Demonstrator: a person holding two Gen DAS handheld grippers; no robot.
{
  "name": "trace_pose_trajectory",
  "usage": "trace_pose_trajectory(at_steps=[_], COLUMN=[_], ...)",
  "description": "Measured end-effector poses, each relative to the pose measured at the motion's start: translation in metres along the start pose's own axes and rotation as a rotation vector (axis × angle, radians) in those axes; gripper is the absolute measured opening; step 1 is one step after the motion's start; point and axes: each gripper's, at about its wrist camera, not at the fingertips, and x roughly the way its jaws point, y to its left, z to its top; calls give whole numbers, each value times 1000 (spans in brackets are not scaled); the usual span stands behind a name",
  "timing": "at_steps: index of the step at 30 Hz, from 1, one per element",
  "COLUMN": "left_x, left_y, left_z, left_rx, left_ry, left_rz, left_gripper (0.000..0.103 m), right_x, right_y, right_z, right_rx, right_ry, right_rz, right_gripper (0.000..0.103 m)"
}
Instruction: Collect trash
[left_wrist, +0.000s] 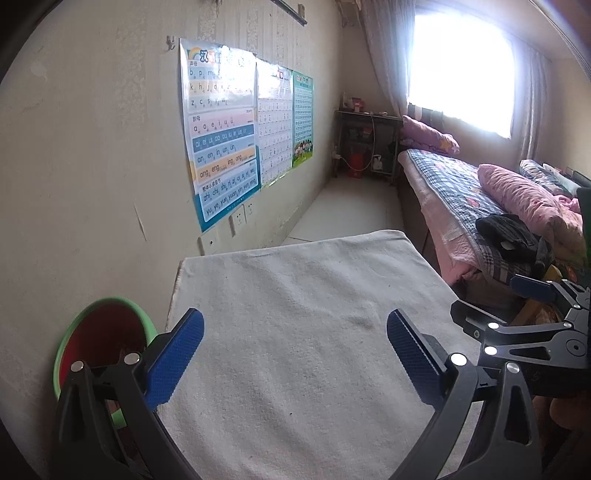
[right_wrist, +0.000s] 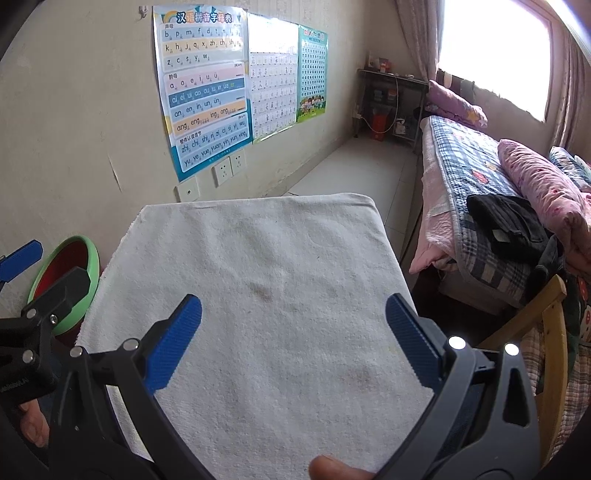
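Observation:
A table covered by a white towel (left_wrist: 295, 332) (right_wrist: 258, 277) lies below both grippers, and I see no trash on it. A green-rimmed bin with a red liner (left_wrist: 99, 339) (right_wrist: 66, 273) stands against the wall to the table's left. My left gripper (left_wrist: 295, 354) hovers open over the towel with nothing between its blue pads. My right gripper (right_wrist: 293, 339) is open too and holds nothing. Each gripper shows at the edge of the other's view.
Posters (left_wrist: 221, 129) and wall sockets (right_wrist: 229, 170) are on the left wall. A bed (left_wrist: 480, 206) with pink pillows and dark clothing runs along the right. A wooden chair (right_wrist: 546, 332) stands by the table's right side. A shelf (left_wrist: 365, 144) sits at the far end.

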Motion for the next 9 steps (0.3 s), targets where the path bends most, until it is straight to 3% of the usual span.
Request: trace_pose_trajectory(at_steps=[9], left_x=[6], left_y=[-2], left_z=[-6], left_rx=[23], left_ry=[31], left_rz=[-22], left_gripper=[95], right_x=[2], right_y=[-1], right_z=[-2], right_rx=[8], right_ry=[-2], right_rz=[-6], right_gripper=[98])
